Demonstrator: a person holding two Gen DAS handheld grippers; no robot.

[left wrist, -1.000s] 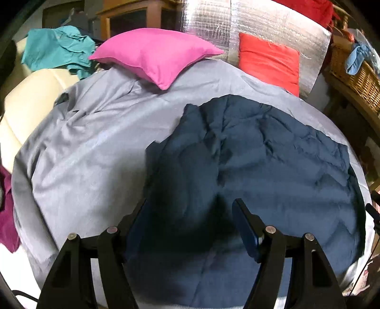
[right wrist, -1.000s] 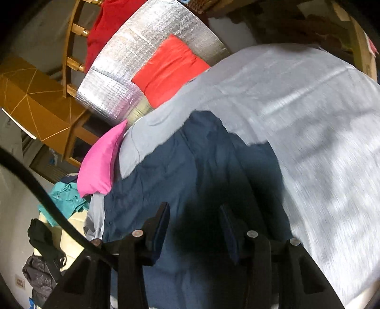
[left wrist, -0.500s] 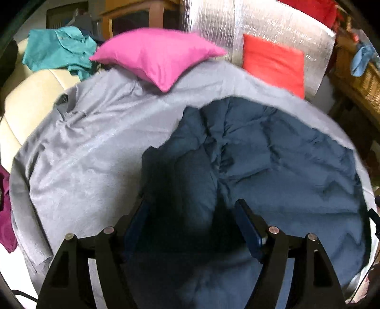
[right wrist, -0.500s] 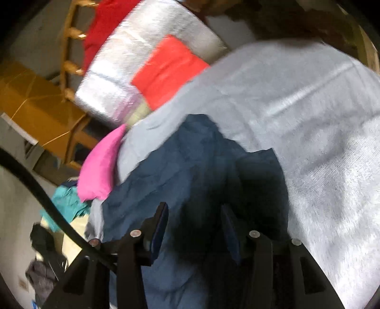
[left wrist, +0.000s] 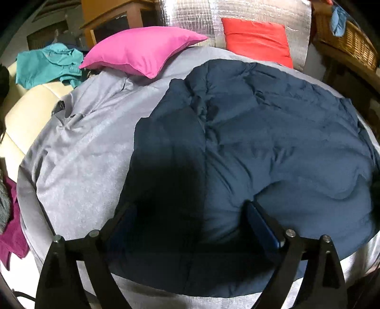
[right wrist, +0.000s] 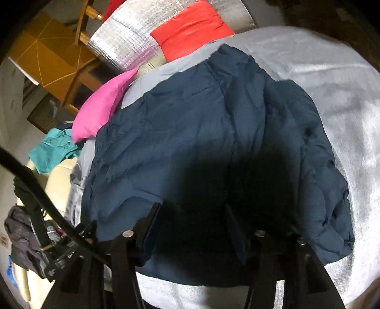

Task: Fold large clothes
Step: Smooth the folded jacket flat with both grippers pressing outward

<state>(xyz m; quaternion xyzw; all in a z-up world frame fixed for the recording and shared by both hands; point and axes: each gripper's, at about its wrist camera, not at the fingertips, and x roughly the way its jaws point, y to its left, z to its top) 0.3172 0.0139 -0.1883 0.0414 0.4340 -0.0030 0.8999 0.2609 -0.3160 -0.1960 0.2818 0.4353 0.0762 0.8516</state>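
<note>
A: Any writing to read? There are a few pale letters on the black hardware at the lower left of the right wrist view, but they are too small to make out.

B: And the tools? The left gripper (left wrist: 190, 214) tilts down over the near part of the navy padded jacket (left wrist: 273, 142), jaws spreading wide, the fabric below and between them, the pads not pinching it. The right gripper (right wrist: 192, 218) also slants down, jaws opening to a middling gap over the jacket's shadowed near edge, nothing clamped.

A: Where does the jacket lie?

B: Spread on the grey bedcover (left wrist: 78, 166), its near hem just ahead of both sets of fingers.

A: Beyond it?

B: A pink pillow (left wrist: 142, 50) at the cover's far edge, a red cushion (left wrist: 258, 40) leaning on silver foil insulation (left wrist: 190, 14), and a teal garment (left wrist: 47, 66) to the left.
</note>
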